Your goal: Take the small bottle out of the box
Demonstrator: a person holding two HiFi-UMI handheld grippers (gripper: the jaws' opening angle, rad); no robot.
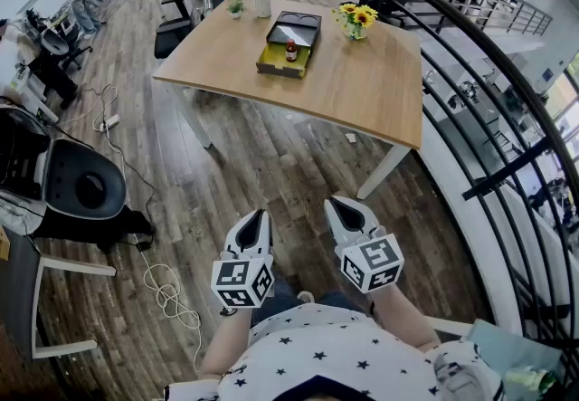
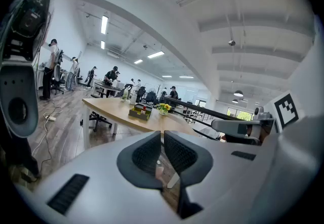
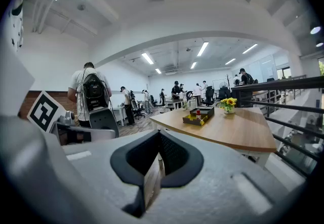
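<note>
A small dark bottle with a red cap (image 1: pixel 291 51) stands in the yellow-lined open box (image 1: pixel 271 56) on the wooden table (image 1: pixel 362 82) far ahead. The bottle (image 3: pixel 198 114) and box (image 3: pixel 192 119) also show in the right gripper view, and the box (image 2: pixel 139 113) shows small in the left gripper view. My left gripper (image 1: pixel 261 213) and right gripper (image 1: pixel 333 204) are held low near my body, well short of the table. Both are shut with nothing between the jaws.
A vase of yellow flowers (image 1: pixel 355 19) stands right of the box, with bottles and a jar (image 1: pixel 262 1) at the table's far edge. A black railing (image 1: pixel 488 73) runs along the right. Office chairs (image 1: pixel 86 186) and cables (image 1: pixel 163 286) lie at the left. Several people stand far off.
</note>
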